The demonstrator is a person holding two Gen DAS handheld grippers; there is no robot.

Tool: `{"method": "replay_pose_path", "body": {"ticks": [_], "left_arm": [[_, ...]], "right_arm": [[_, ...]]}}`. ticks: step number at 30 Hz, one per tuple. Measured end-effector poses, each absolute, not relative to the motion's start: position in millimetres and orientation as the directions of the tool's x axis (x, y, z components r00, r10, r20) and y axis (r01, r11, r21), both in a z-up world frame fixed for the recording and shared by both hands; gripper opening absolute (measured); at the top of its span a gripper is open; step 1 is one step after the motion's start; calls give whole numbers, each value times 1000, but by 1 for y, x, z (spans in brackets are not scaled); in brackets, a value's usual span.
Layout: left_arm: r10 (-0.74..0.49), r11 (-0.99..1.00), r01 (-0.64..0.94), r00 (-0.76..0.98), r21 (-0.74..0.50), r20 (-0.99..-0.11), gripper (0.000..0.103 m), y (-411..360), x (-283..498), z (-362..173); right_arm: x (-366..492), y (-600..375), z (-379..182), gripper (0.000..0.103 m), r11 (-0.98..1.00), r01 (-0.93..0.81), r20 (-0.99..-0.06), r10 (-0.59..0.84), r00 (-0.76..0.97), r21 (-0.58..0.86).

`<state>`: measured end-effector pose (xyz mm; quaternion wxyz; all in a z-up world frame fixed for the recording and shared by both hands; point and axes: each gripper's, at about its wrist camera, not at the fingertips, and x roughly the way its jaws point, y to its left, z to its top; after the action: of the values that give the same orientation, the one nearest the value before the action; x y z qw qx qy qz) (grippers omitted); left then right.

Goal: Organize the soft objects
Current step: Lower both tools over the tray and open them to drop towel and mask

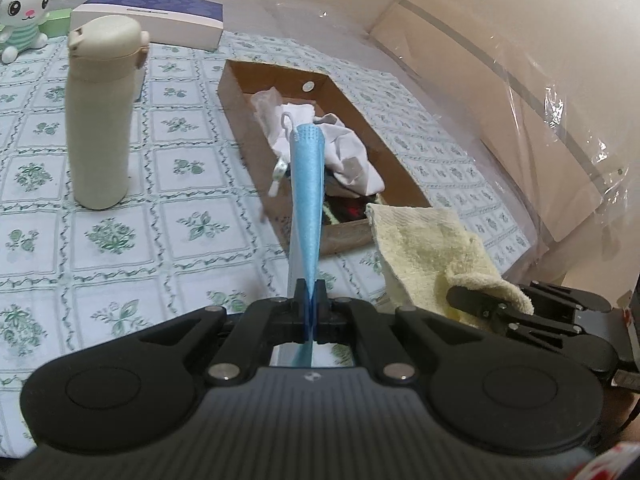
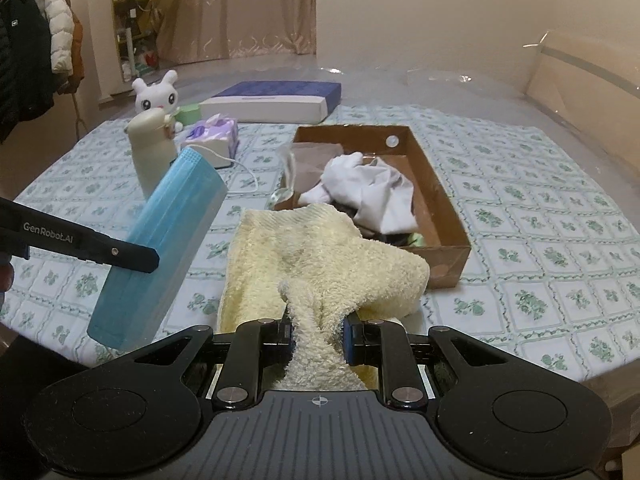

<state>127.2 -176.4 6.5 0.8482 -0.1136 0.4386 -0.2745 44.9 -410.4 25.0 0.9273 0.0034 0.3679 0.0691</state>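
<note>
Right now the left gripper [image 1: 310,304] is pinching a blue face mask [image 1: 307,184], its jaws pressed together on the mask's near end, so the mask is sticking out edge-on away from the camera, lifted above the green-patterned tablecloth [image 1: 120,216]. In the right wrist view that same mask [image 2: 160,240] is showing as a flat blue rectangle tilting up toward the far left, with the left gripper's black finger [image 2: 120,254] crossing its near half.

Meanwhile the right gripper [image 2: 318,336] is squeezing a bunched fold of a pale yellow towel [image 2: 320,256] between its jaws, which are standing partly apart around the thick cloth. The rest of the towel is draping forward, and its far edge is overlapping the near left corner of the cardboard box [image 2: 444,200] in that view; whether it is touching the box is unclear. From the left wrist view the towel [image 1: 432,248] is hanging just right of the box's near end.

Inside the box [image 1: 236,92], which is lying on the tablecloth, a white garment [image 2: 372,192] is sitting crumpled on top of darker items. Farther left a cream bottle [image 1: 102,112] is standing upright, and beyond it a white bunny toy [image 1: 26,8], a tissue pack [image 2: 212,136] and a flat blue-and-white box [image 1: 160,16] are resting near the far edge.
</note>
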Motion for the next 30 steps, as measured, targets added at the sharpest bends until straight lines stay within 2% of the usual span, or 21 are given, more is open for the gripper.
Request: {"method": "replay_pose_path", "body": {"ticks": [11, 18, 30], "left_arm": [[-590, 807, 347, 452, -477, -669, 1, -207, 147, 11], [-607, 794, 342, 454, -502, -652, 1, -227, 179, 19], [-593, 798, 276, 516, -536, -618, 1, -249, 279, 44]], "right_arm": [[65, -428, 36, 20, 993, -115, -668, 110, 736, 36], [103, -443, 49, 20, 987, -147, -661, 151, 735, 63], [242, -476, 63, 20, 941, -170, -619, 323, 716, 294]]}}
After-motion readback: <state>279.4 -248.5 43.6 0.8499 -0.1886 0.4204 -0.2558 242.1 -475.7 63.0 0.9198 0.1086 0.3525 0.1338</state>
